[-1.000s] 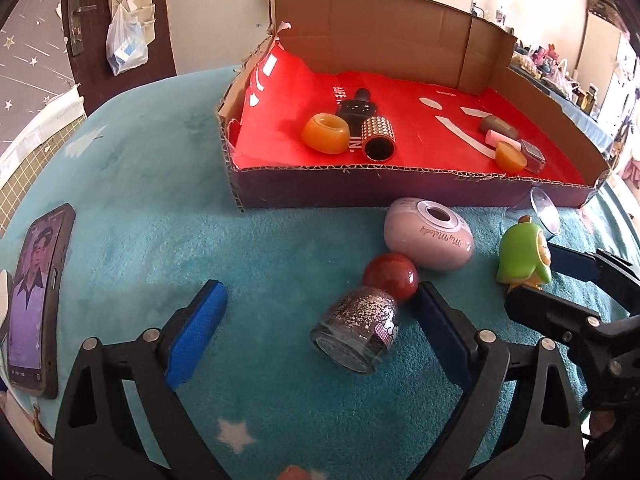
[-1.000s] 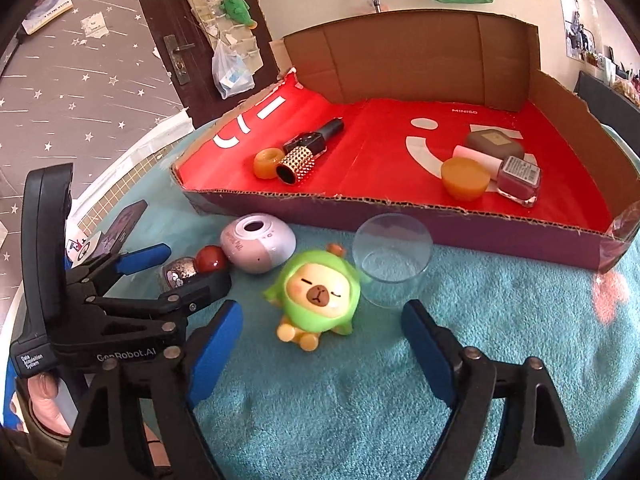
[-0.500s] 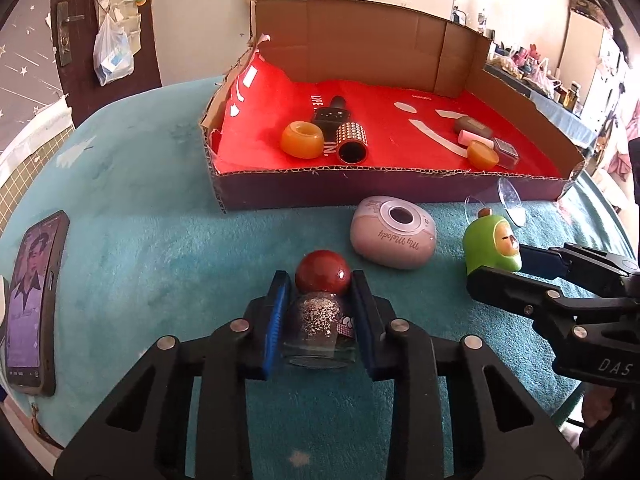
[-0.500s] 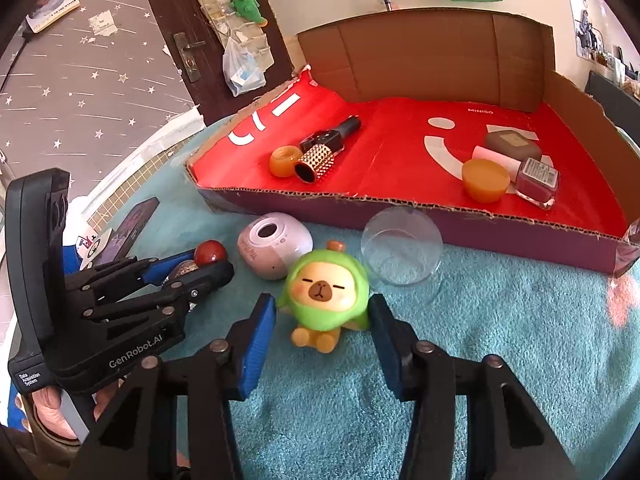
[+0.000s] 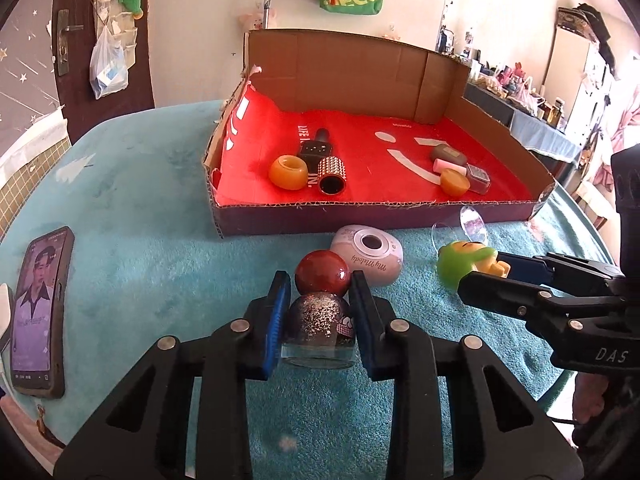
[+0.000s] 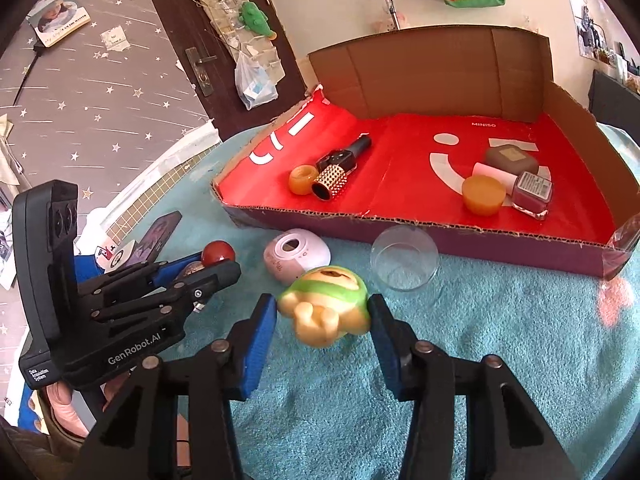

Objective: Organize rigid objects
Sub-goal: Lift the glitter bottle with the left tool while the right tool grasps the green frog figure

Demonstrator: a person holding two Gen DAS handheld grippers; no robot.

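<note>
While the glitter bottle [image 5: 319,325] with its red ball cap sits clamped between the pads of the left hand-held gripper [image 5: 320,312], the green toy figure [image 6: 325,305] is pinched, tipped over, by the right hand-held gripper [image 6: 323,320] (both near the surface's front edge). Beyond them lie a pink oval case [image 5: 368,255], a clear cup [image 6: 404,257] and the red-lined cardboard box [image 5: 320,220].

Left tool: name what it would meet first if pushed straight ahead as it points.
Probably the pink camera-shaped toy, just beyond the glitter bottle clamped in the left tool. Behind that stands the cardboard box; depth is unclear.
</note>
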